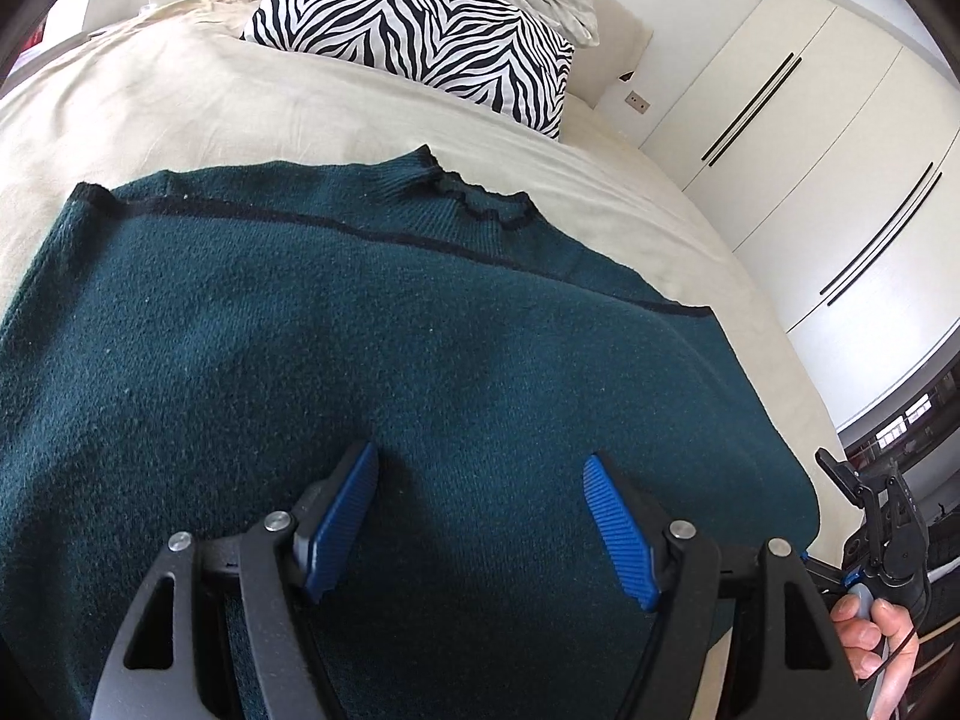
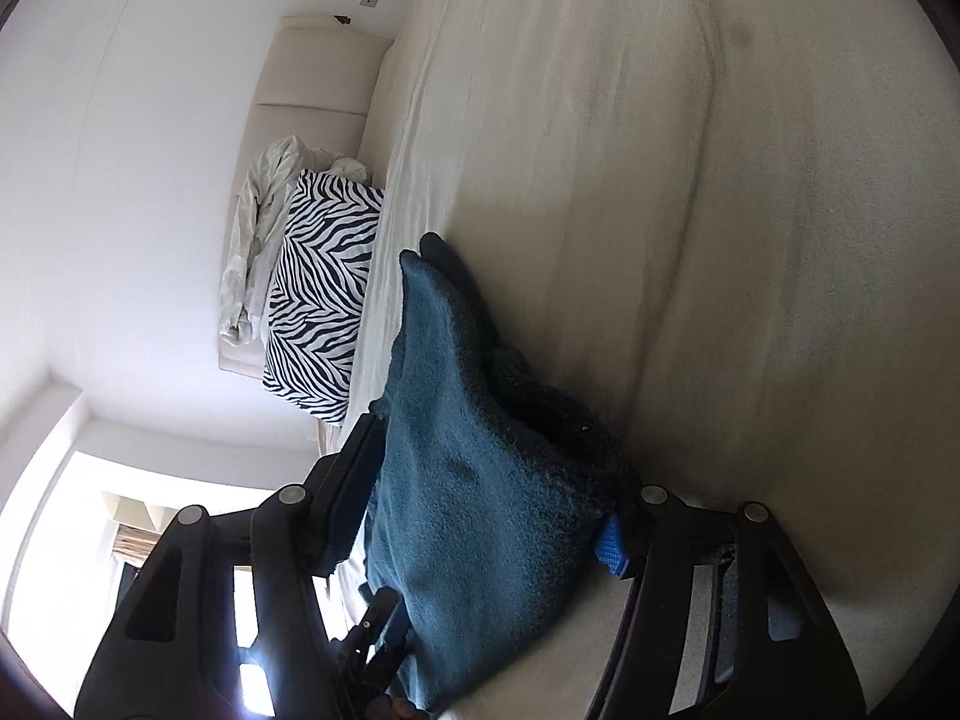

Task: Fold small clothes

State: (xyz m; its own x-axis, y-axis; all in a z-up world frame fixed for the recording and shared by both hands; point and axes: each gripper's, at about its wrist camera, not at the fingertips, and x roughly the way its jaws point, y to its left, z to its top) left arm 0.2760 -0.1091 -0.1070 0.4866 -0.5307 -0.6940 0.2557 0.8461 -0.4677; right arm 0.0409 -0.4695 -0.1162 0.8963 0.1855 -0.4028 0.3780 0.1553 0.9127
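Item: dark teal sweater [image 1: 372, 324], laid flat on the beige bed [image 1: 180, 102], collar toward the zebra pillow [image 1: 420, 24].

Left gripper [image 1: 480, 516] — fingers spread, nothing held, poised over the hem.

Right gripper [image 2: 492, 516] — side edge of knit bunched between fingers, apparently gripped.

Step judged: side fold. Next required: edge carried across.

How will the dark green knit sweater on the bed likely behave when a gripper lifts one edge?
The sweater is probably floppy: in the right gripper its fabric bunches and droops. The thick, fuzzy knit likely grips the ridged pads rather than slipping. It may drag on the bedsheet.
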